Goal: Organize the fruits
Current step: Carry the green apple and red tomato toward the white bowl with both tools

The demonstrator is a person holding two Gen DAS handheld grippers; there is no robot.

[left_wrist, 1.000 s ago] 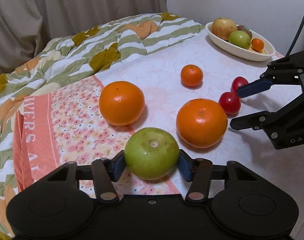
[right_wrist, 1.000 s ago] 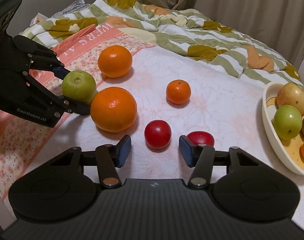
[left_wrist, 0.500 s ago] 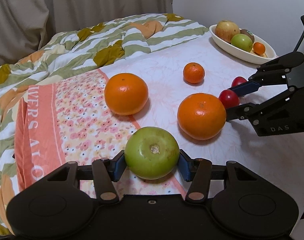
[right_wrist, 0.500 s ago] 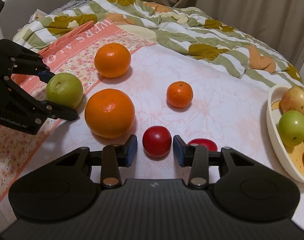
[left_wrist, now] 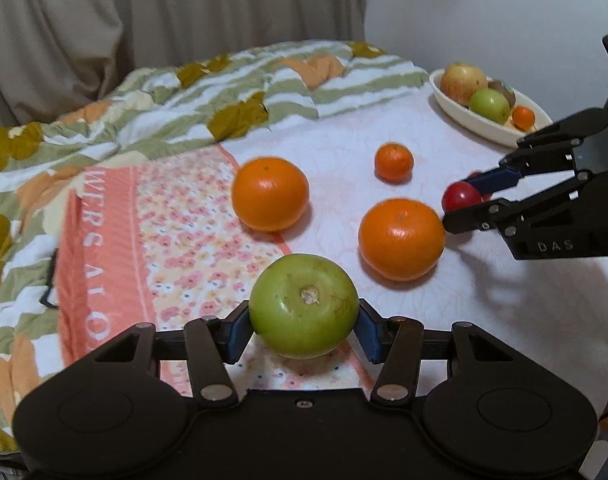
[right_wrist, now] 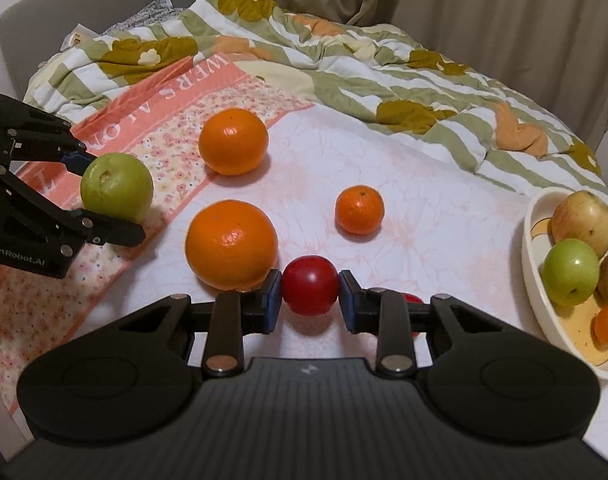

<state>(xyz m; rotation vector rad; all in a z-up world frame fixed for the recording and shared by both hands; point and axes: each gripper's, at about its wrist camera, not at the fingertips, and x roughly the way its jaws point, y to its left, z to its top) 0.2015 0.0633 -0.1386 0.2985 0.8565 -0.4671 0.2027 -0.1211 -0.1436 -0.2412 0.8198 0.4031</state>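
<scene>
Left gripper [left_wrist: 304, 330] clamped on green apple [left_wrist: 304, 305]: round, dull green, brown stem pit facing camera, blue pads on both flanks, over floral cloth [left_wrist: 176, 232]. Right gripper [right_wrist: 310, 298] closed on small red fruit [right_wrist: 310, 290], glossy, smooth, pads touching both sides, just beside near large orange [right_wrist: 231, 245]. Beyond: second large orange [right_wrist: 233, 141], small mandarin [right_wrist: 359, 209], well apart. Far right: white dish [right_wrist: 534, 280] with fruit. Only right wrist view shows another red fruit [right_wrist: 413, 300], mostly hidden behind right finger.

Both wrist views face downward—shared oranges [left_wrist: 401, 239].
</scene>
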